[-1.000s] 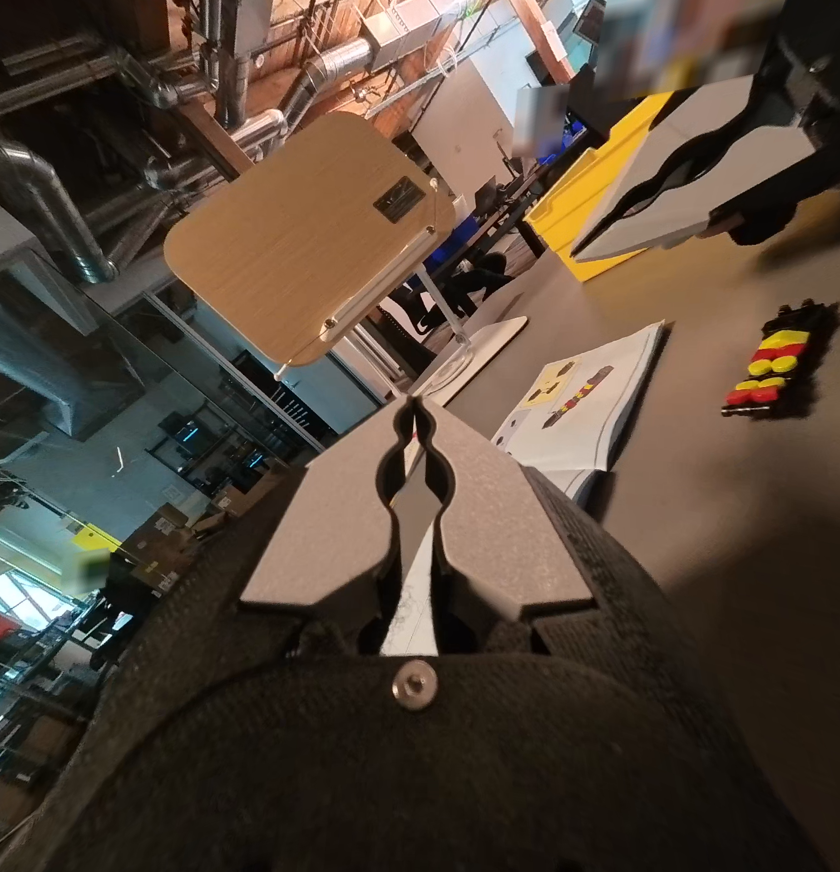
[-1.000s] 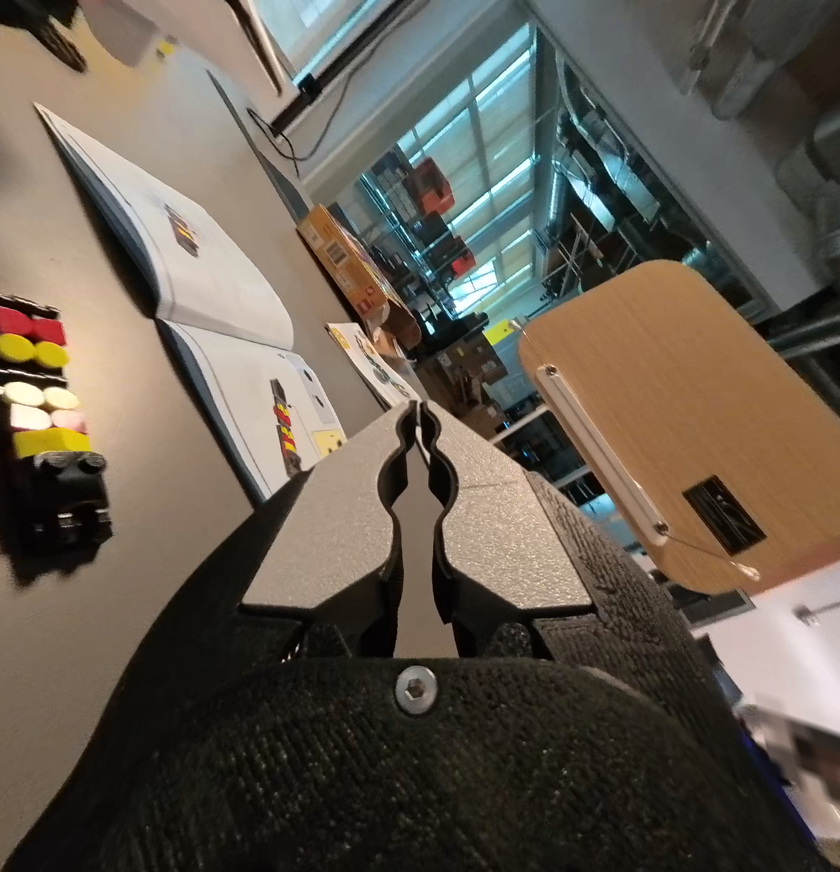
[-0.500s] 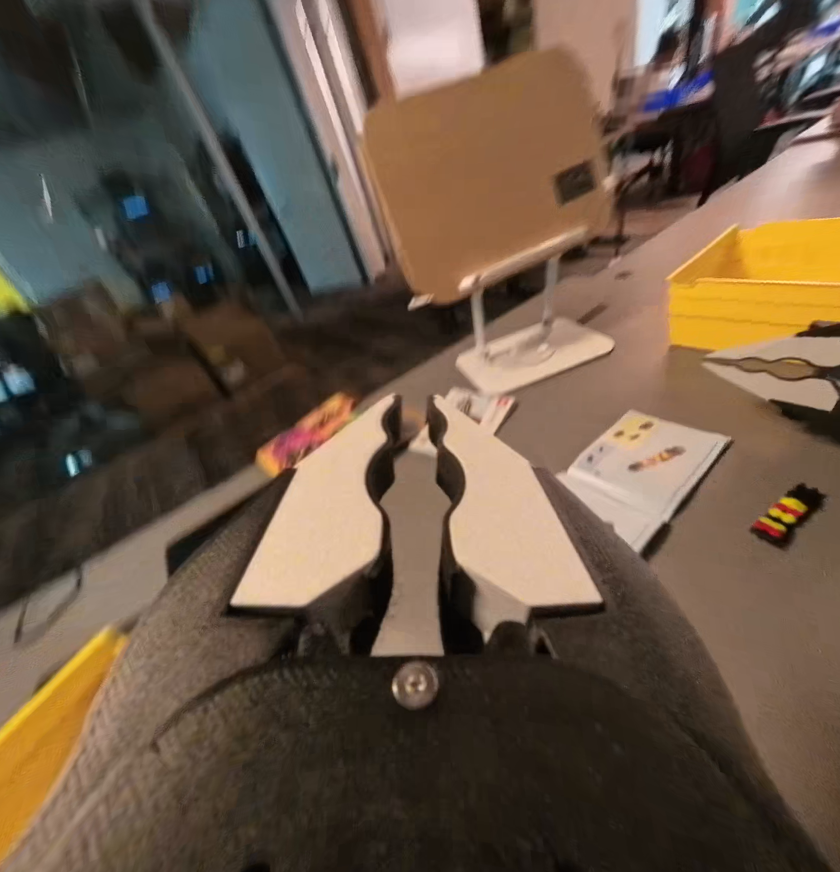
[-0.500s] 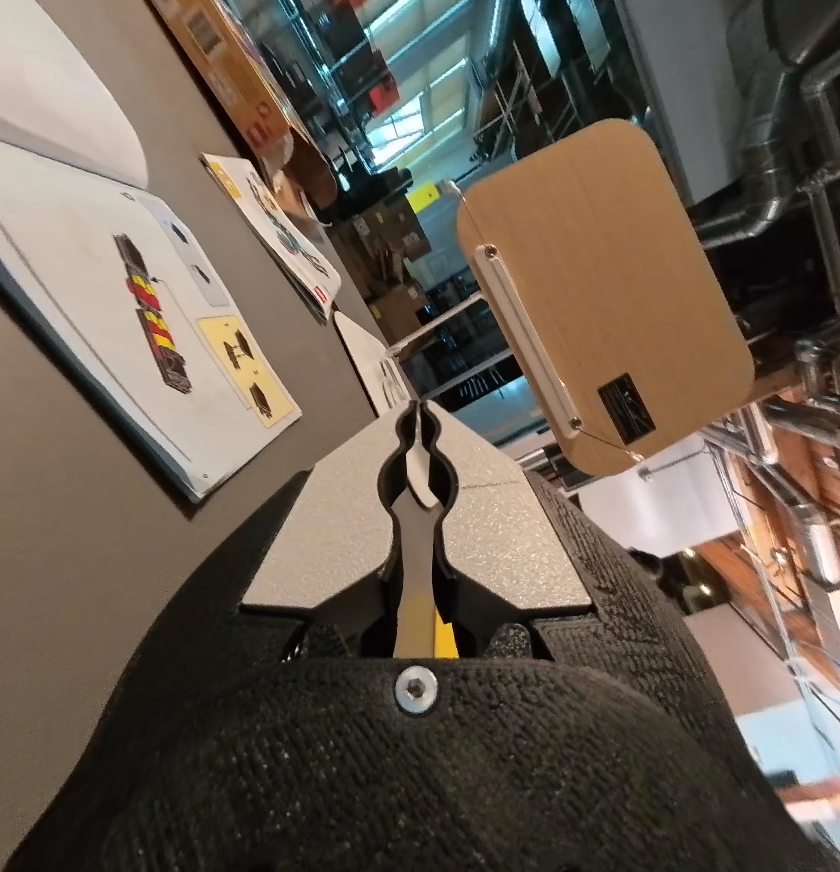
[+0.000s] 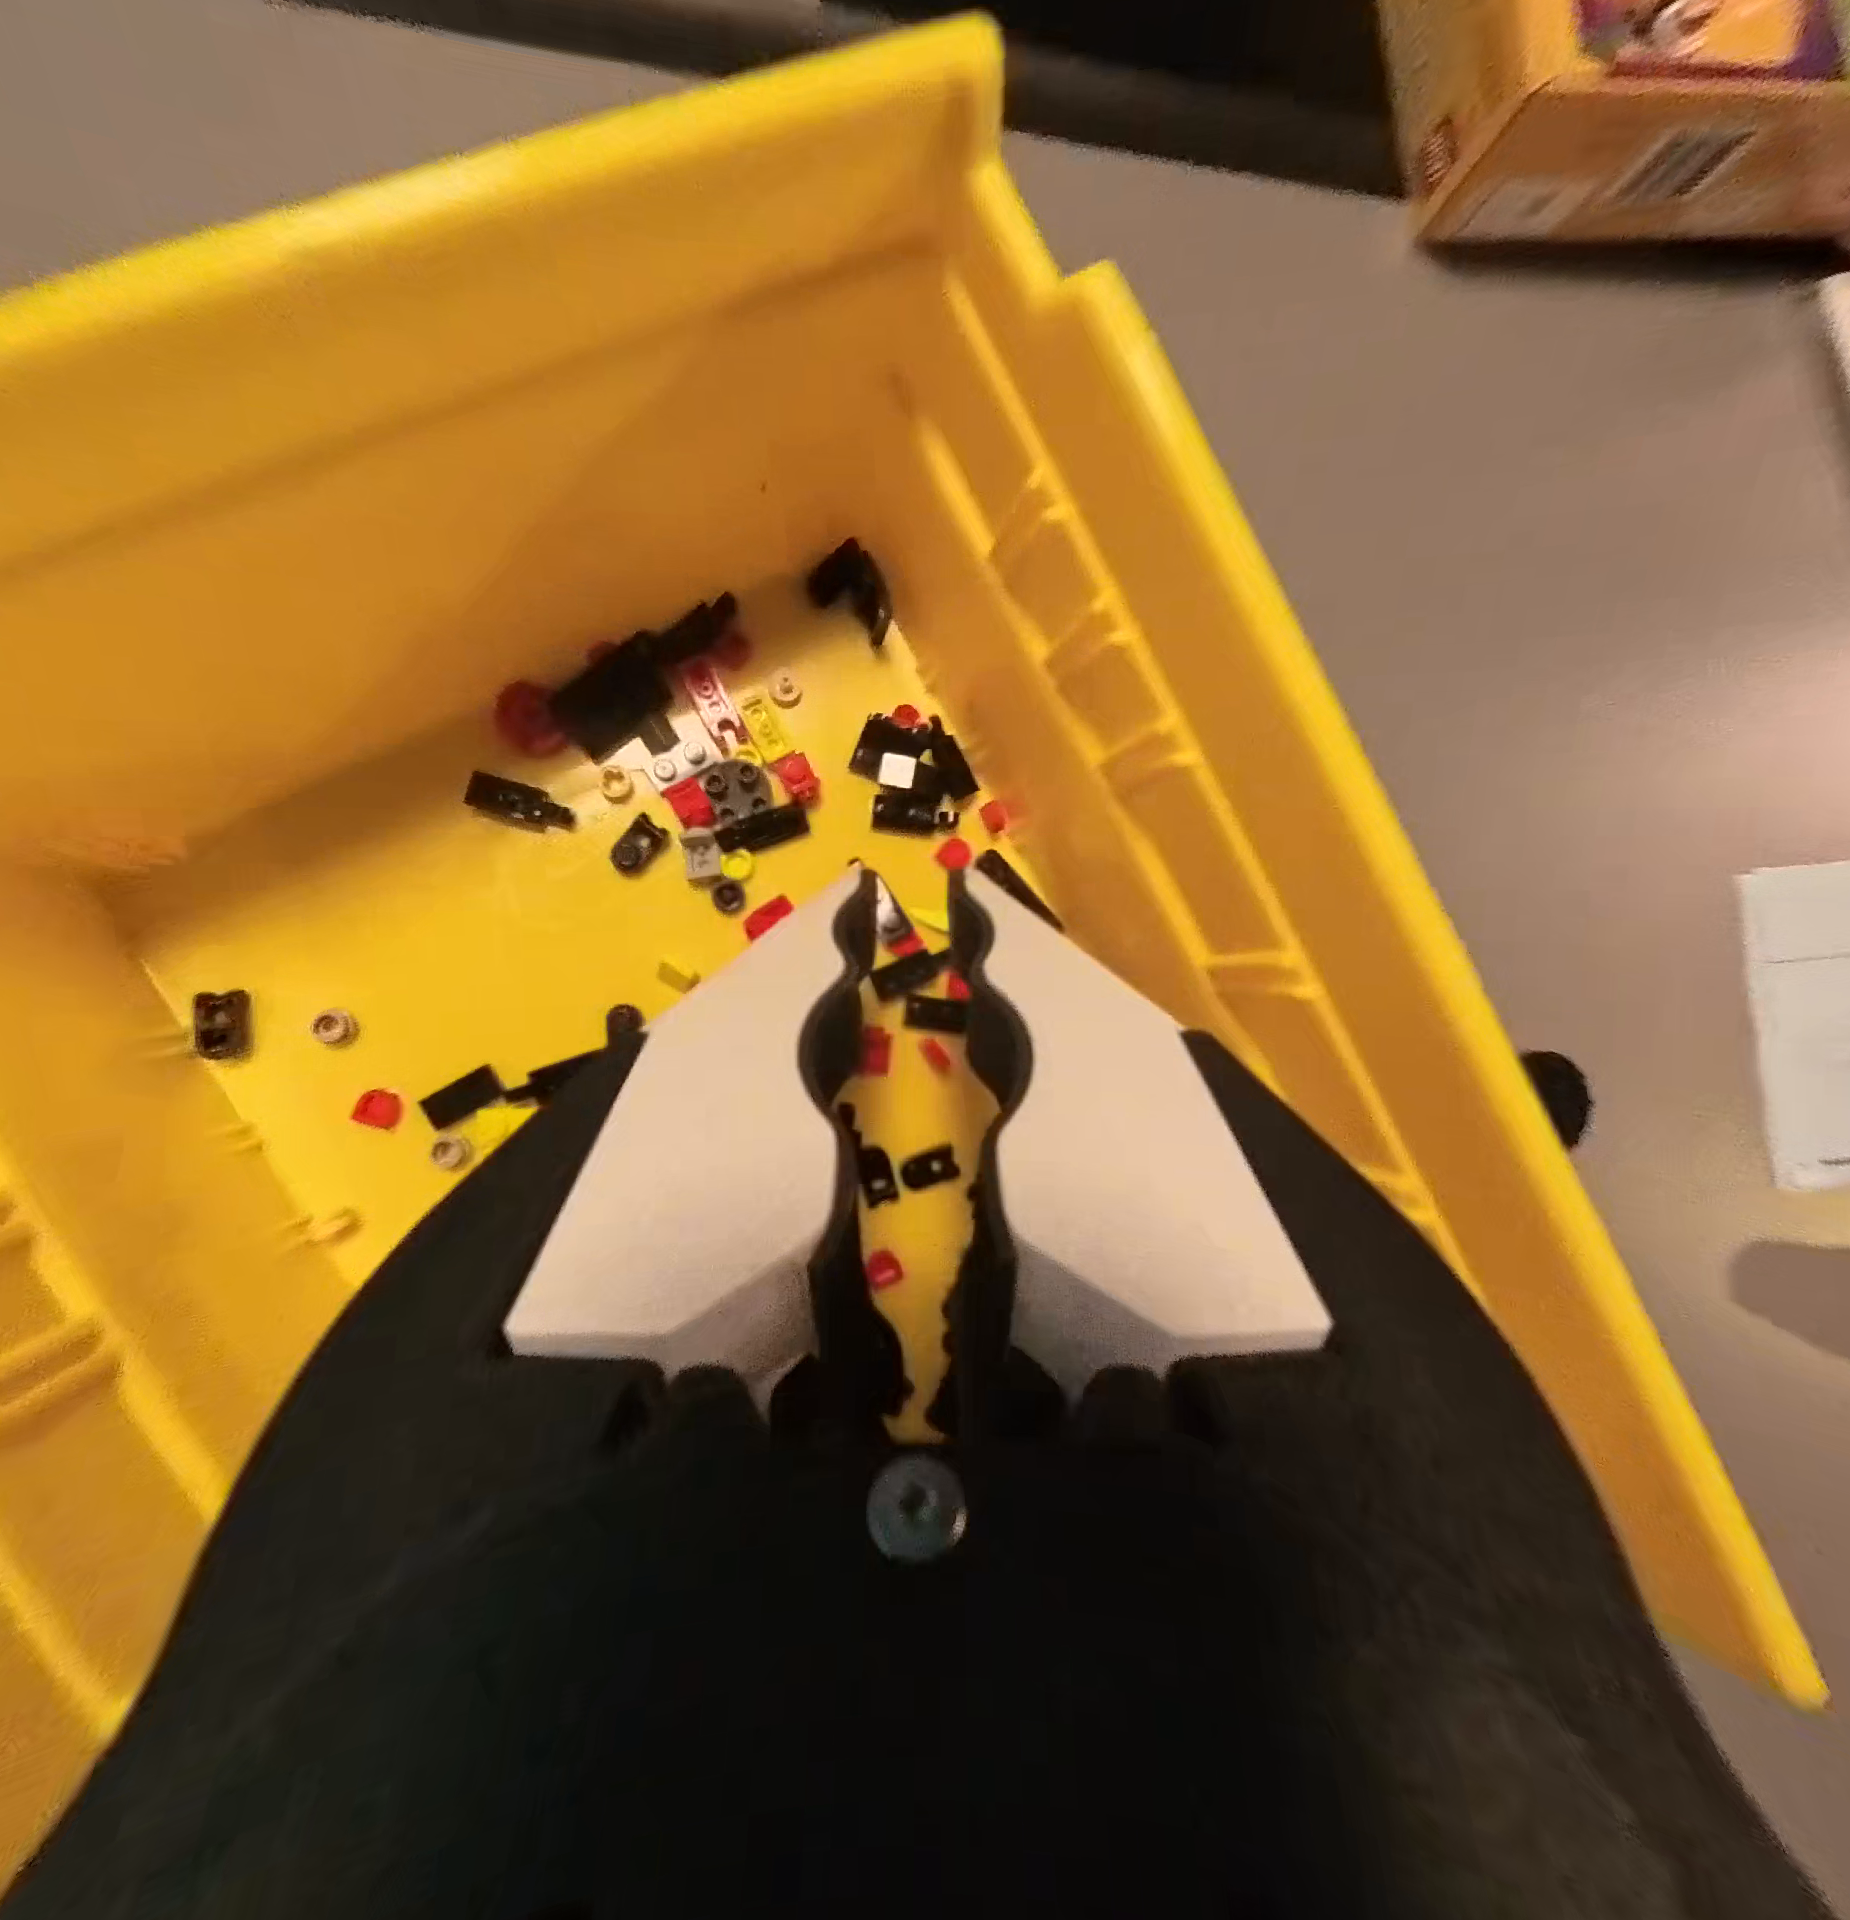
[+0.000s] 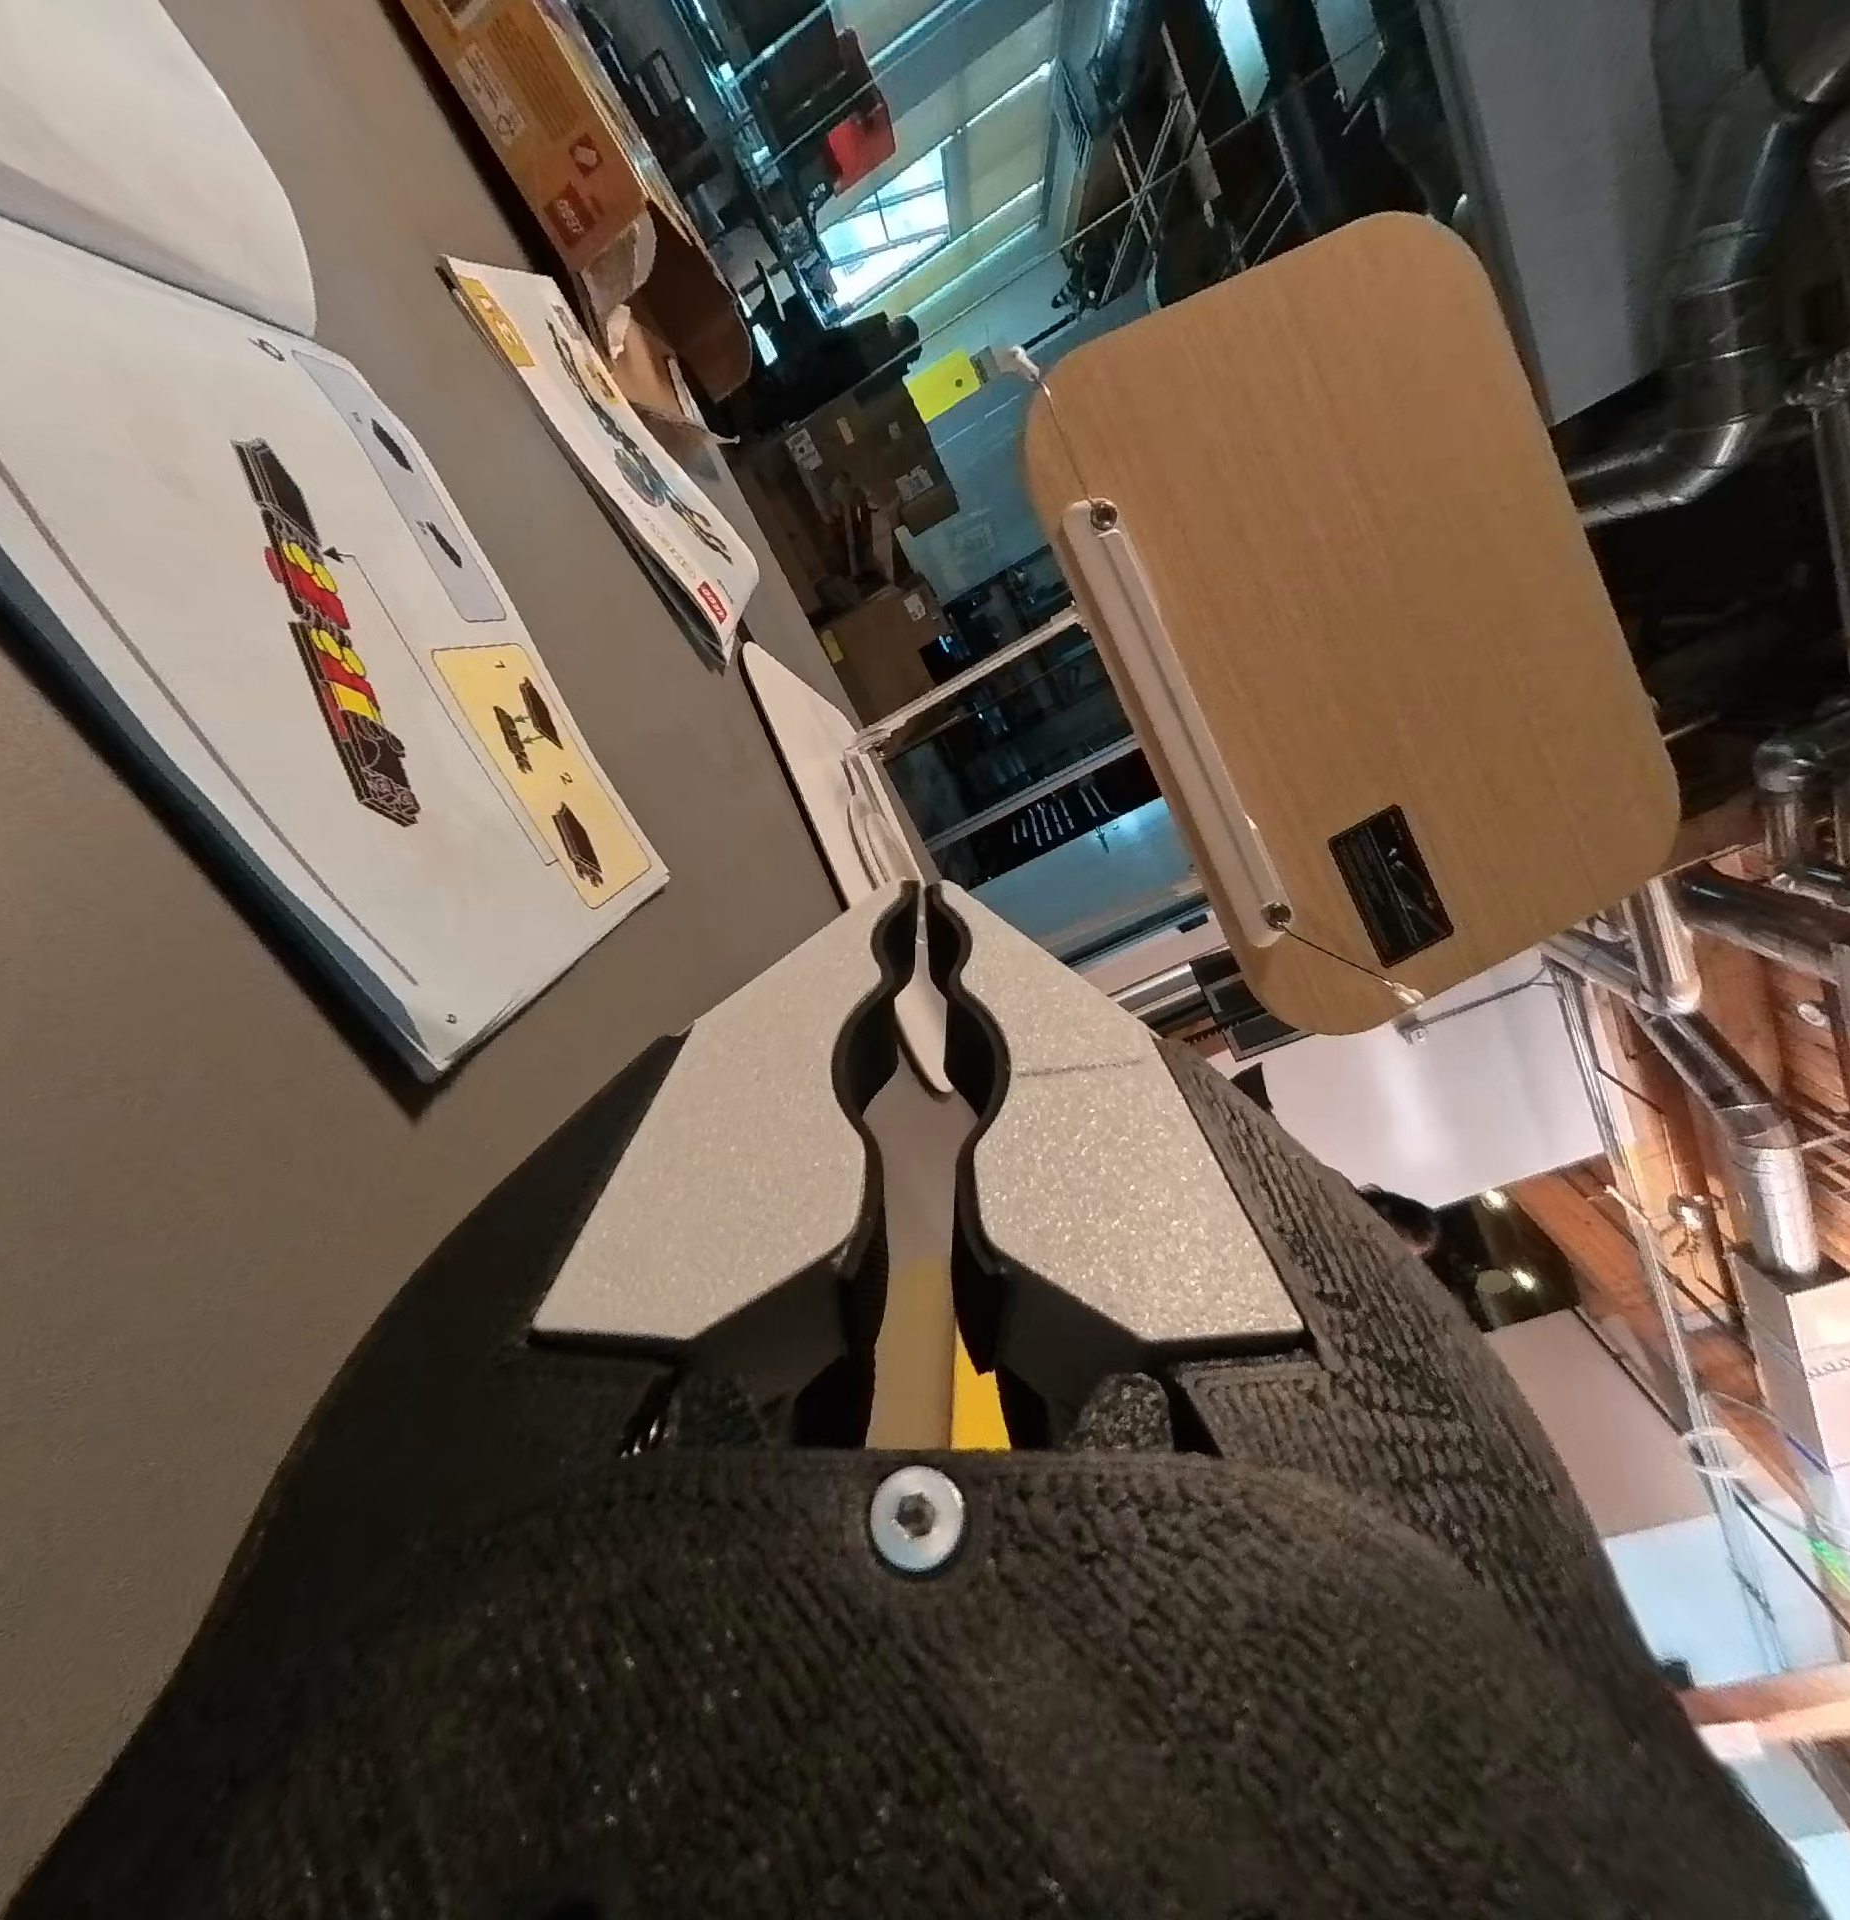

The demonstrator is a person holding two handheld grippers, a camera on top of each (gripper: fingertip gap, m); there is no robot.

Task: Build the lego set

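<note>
L claw (image 5: 908, 902) narrowly parted, empty, over loose lego bits (image 5: 729, 774) in yellow bin (image 5: 485, 343); R claw (image 6: 922, 902) closed, empty, nr open instruction booklet (image 6: 225, 623) on desk (image 6: 121, 1039).

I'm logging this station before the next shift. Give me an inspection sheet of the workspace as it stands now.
Surface: grey table, matte, bare in parts.
Job's things: yellow bin holding loose bricks in black, red, grey and yellow; open instruction booklet lying flat on the table.
Clutter: second booklet; cardboard box near the bin; white paper.
Grippers: left claw slightly open, held over the bin above the bricks, holding nothing; right claw shut, holding nothing, pointing past the booklet.
Cables: a thin wire on the wooden panel; nothing seen on the table.
Surroundings: wooden panel on a white stand; shelving, boxes, ceiling ducts.
</note>
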